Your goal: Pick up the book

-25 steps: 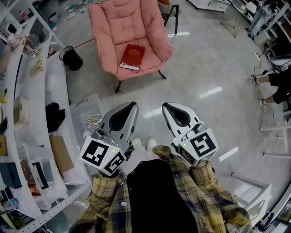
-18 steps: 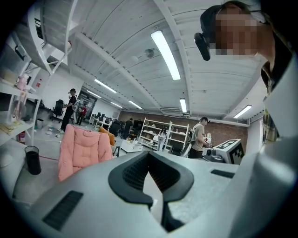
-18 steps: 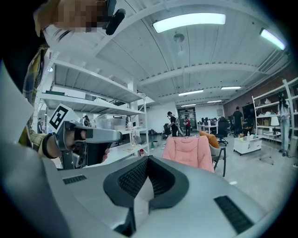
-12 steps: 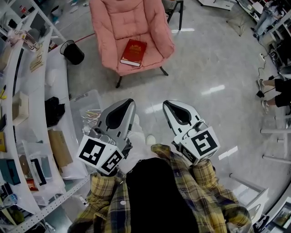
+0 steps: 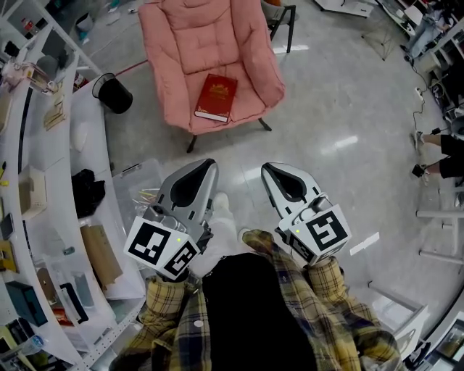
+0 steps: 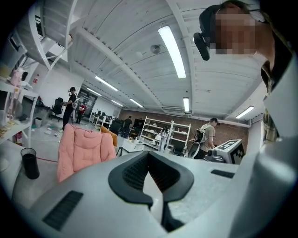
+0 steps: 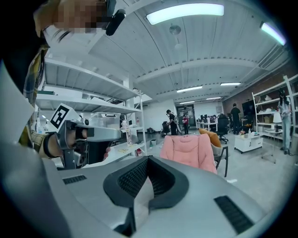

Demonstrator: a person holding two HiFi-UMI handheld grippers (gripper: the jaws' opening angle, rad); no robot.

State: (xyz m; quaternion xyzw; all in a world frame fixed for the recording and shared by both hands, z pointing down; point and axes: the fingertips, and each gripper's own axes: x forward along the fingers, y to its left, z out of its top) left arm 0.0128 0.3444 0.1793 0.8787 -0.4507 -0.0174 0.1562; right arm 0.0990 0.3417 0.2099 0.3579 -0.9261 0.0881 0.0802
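A red book (image 5: 216, 98) lies flat on the seat of a pink armchair (image 5: 210, 51) at the top of the head view. My left gripper (image 5: 210, 164) and right gripper (image 5: 267, 168) are held side by side in front of my body, pointing toward the chair and well short of it. Both have their jaws shut with nothing between them. The left gripper view shows the left gripper (image 6: 149, 154) shut and the armchair (image 6: 84, 151) ahead at the left. In the right gripper view the right gripper (image 7: 148, 159) is shut and the armchair (image 7: 188, 151) stands ahead; the book is hidden in both gripper views.
A black bin (image 5: 116, 93) stands left of the armchair. Curved white shelving (image 5: 43, 181) full of items runs down the left, with a clear plastic box (image 5: 141, 185) on the floor beside it. A dark chair (image 5: 279, 14) stands behind the armchair. A person's legs (image 5: 442, 152) show at the right edge.
The armchair and book have shifted slightly lower in the head view as I walked toward them. Both grippers kept their pose in front of me and stayed shut.
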